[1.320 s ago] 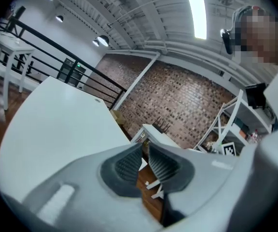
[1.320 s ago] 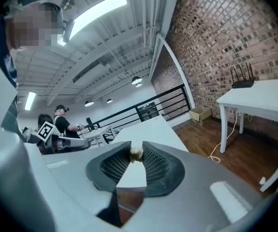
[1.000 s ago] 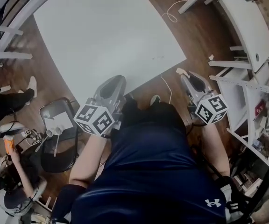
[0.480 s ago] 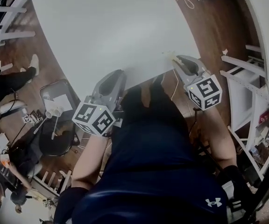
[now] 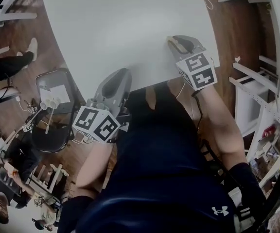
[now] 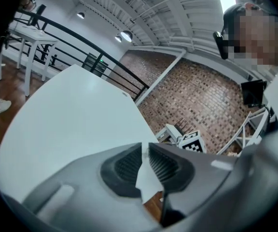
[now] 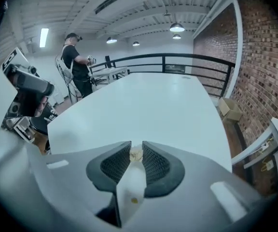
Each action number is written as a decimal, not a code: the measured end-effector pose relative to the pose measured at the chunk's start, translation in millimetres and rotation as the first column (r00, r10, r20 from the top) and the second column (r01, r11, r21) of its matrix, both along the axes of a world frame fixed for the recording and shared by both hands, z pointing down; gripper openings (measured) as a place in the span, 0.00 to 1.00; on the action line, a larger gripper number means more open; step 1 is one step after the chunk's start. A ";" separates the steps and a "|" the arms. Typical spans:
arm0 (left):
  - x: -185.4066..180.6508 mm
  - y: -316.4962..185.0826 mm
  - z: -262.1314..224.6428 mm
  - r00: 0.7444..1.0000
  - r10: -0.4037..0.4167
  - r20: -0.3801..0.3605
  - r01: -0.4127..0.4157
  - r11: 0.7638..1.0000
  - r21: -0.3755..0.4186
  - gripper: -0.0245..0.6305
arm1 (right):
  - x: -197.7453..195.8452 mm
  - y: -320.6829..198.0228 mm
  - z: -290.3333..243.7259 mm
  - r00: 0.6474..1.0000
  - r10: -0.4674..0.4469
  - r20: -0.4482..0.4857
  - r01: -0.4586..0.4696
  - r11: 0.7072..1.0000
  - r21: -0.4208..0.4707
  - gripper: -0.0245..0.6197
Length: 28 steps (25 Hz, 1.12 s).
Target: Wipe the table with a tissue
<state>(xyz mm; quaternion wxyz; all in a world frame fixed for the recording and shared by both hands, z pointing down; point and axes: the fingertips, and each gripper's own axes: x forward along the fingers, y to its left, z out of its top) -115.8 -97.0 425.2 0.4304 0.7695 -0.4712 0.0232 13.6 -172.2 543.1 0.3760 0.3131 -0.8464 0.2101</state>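
Pinching a white tissue (image 6: 146,183) between the closed jaws of the left gripper (image 6: 145,148), with a loose flap drooping below the ribbed pads (image 6: 129,166) and a strip of wooden floor (image 6: 152,207) showing underneath. Hovering with that gripper at the near edge of the white table (image 5: 130,23), nose pointing across the bare top. Clamping a small crumpled wad of tissue (image 7: 136,153), cream in colour, right at the tips of the right gripper (image 7: 136,148), jaws closed on it. Reaching with the right gripper over the near right part of the table, further forward than the left one; not showing in any view whether the wad is touching the top. Carrying a marker cube (image 5: 98,124) on the back of the left gripper and another on the right, both facing up toward the head camera. Leaning over in a dark navy shirt (image 5: 164,178), bare forearms stretching out to both grippers.

Standing off to the left of the table on the wooden floor, a dark chair (image 5: 57,110) with a sheet of paper (image 5: 61,93) lying on its seat. Standing at the right, white shelving (image 5: 256,96). Running along the far side of the table in the right gripper view, a black railing (image 7: 177,57), with a brick wall (image 7: 262,66) rising at the right and a person (image 7: 74,57) in dark clothes standing beyond the table's far left end.
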 end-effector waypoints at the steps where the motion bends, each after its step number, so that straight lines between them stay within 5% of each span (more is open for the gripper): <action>1: -4.8 0.9 1.2 1.000 -0.010 -0.004 0.010 1.000 0.001 0.11 | -4.6 -0.6 5.2 1.000 -0.006 -0.021 0.006 1.000 -0.019 0.15; 9: -31.8 2.4 9.6 0.998 -0.062 -0.006 0.061 0.997 -0.039 0.10 | -17.8 -5.8 19.9 0.990 -0.035 -0.135 0.028 0.998 -0.055 0.15; 28: 2.2 8.0 7.8 0.999 0.035 -0.019 -0.036 0.999 -0.041 0.10 | -2.5 30.3 24.8 0.985 -0.051 -0.167 0.032 0.993 -0.118 0.15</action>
